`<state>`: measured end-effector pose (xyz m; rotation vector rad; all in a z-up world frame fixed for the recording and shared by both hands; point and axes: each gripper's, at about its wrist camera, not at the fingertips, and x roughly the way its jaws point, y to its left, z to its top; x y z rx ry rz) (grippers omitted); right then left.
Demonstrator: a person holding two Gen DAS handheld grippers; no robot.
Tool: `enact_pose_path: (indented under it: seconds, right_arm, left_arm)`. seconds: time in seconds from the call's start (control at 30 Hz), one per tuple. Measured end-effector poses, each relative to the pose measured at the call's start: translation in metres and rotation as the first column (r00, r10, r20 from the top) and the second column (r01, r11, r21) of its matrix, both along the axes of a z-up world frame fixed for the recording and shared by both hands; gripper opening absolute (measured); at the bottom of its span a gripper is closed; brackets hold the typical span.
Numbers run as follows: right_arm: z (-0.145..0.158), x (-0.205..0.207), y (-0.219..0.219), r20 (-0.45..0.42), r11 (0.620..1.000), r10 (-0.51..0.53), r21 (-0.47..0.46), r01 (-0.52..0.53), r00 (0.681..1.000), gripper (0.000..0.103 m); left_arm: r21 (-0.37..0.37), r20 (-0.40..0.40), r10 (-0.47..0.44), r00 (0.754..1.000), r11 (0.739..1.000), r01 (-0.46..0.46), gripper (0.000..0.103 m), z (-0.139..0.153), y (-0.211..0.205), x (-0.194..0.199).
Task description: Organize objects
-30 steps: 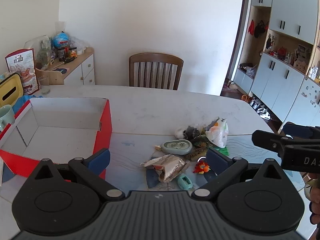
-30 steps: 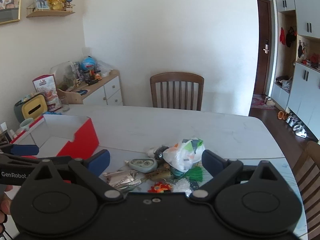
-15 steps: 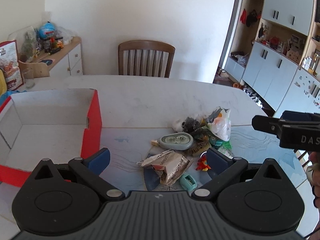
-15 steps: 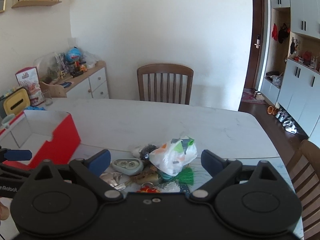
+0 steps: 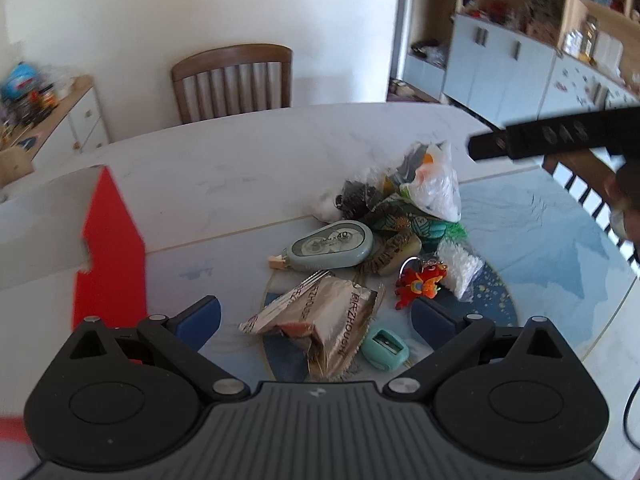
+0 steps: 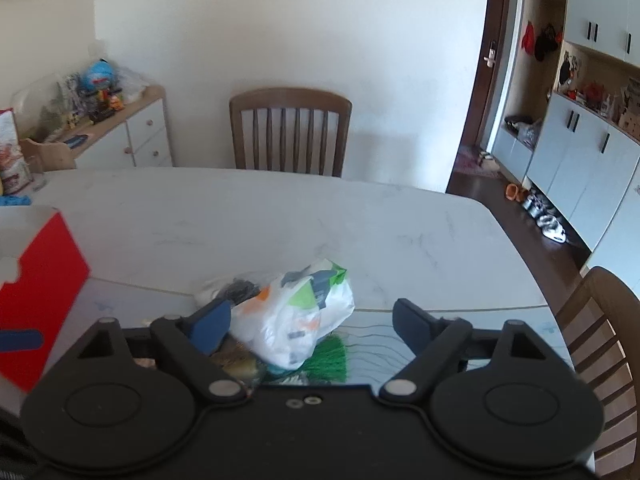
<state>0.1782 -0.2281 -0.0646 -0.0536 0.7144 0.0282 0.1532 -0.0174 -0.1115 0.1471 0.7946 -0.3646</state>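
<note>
A pile of small items lies on the white table (image 5: 224,168). In it are a crumpled foil wrapper (image 5: 320,320), a teal sharpener (image 5: 386,348), a grey-green tape dispenser (image 5: 332,244), a red toy keychain (image 5: 418,284) and a white plastic bag (image 5: 436,184). My left gripper (image 5: 314,316) hangs open just above the wrapper, which lies between its fingers. My right gripper (image 6: 311,324) is closing, with the plastic bag (image 6: 296,316) between its blue pads; the right pad stands clear of the bag. The right gripper's finger (image 5: 540,140) shows as a black bar in the left wrist view.
An open red and white box (image 5: 108,248) stands left of the pile, also seen as the box (image 6: 36,300). A wooden chair (image 6: 290,132) stands behind the table and another chair (image 6: 600,340) at its right edge. A cluttered sideboard (image 6: 120,136) is at the back left.
Both grippers have come forward and down toward the pile. The left view has rolled and the box has slid to its left edge. The right jaws have narrowed around the bag.
</note>
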Motion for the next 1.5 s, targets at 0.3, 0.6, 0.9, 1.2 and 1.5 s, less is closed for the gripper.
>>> enact_pose_path:
  seconds: [0.3, 0.6, 0.9, 1.2, 1.5]
  right_arm:
    - [-0.02, 0.058, -0.001, -0.094, 0.998, -0.059, 0.018, 0.061, 0.994, 0.081]
    - [-0.048, 0.088, -0.008, -0.226, 0.986, -0.128, 0.078, 0.149, 0.966, 0.067]
    - [-0.054, 0.085, -0.012, -0.271, 0.976, -0.13, 0.132, 0.171, 0.954, 0.036]
    - [-0.043, 0.076, -0.014, -0.242, 0.978, -0.116, 0.144, 0.154, 0.963, 0.023]
    - [-0.015, 0.049, -0.015, -0.181, 0.984, -0.062, 0.153, 0.091, 0.981, 0.022]
  left_arm:
    - [0.03, -0.045, -0.058, 0.997, 0.998, 0.059, 0.092, -0.028, -0.009, 0.023]
    - [0.051, -0.061, -0.124, 0.99, 0.991, 0.127, 0.077, -0.042, -0.019, 0.027]
    - [0.05, -0.072, -0.121, 0.99, 0.991, 0.125, 0.056, -0.043, -0.019, 0.031]
    - [0.05, -0.073, -0.094, 0.993, 0.994, 0.098, 0.046, -0.04, -0.017, 0.03]
    - [0.027, -0.058, -0.034, 0.998, 0.999, 0.036, 0.042, -0.023, -0.008, 0.019]
